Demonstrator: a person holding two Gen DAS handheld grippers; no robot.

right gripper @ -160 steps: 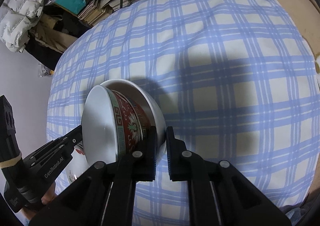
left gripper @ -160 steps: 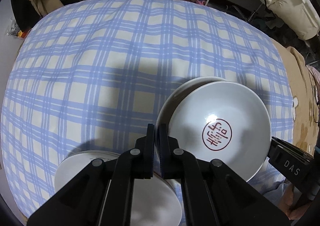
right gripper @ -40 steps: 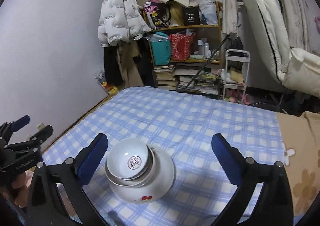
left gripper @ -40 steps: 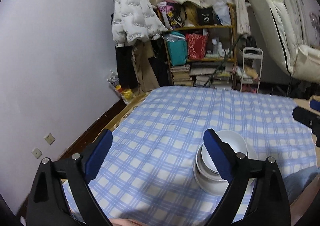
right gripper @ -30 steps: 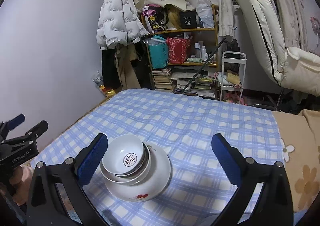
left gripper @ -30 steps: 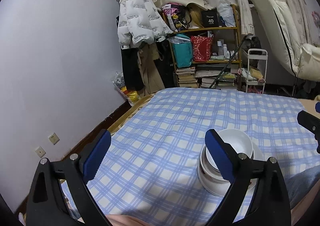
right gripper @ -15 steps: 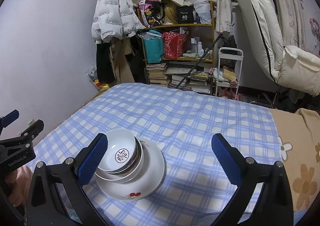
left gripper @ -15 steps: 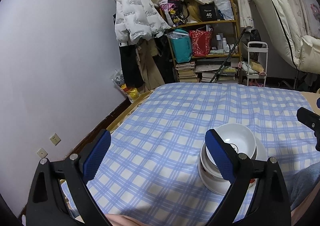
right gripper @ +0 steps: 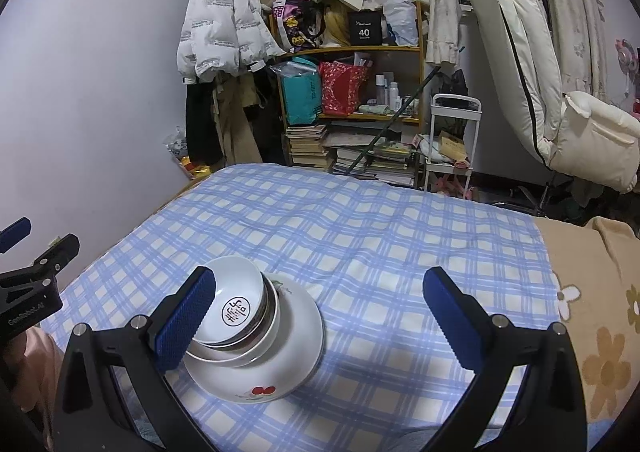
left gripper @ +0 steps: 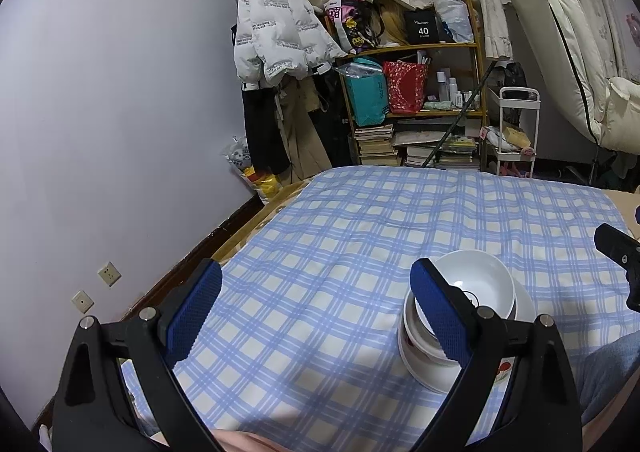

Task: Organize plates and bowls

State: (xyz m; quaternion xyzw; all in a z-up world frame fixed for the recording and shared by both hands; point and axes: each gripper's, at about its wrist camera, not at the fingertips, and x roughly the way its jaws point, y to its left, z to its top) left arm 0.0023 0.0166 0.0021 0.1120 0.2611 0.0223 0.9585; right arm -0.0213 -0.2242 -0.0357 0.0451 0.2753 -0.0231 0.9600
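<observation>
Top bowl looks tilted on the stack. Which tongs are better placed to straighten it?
Probably the right tongs. They are open, with the top bowl and plate just inside their left finger. The left tongs are also open, but their right finger covers part of the stack.

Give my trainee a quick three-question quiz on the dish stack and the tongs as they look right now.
1. True or false: the top bowl with the round character mark sits level in the stack.
2. What lies at the bottom of the stack? A) a steel tray B) the cherry-printed plate C) a cutting board
3. Fill in: the left tongs and right tongs are both ____, holding nothing.

Key
1. False: it tilts, leaning toward the left of the right wrist view.
2. B, resting on the blue checked cloth.
3. Open.
</observation>
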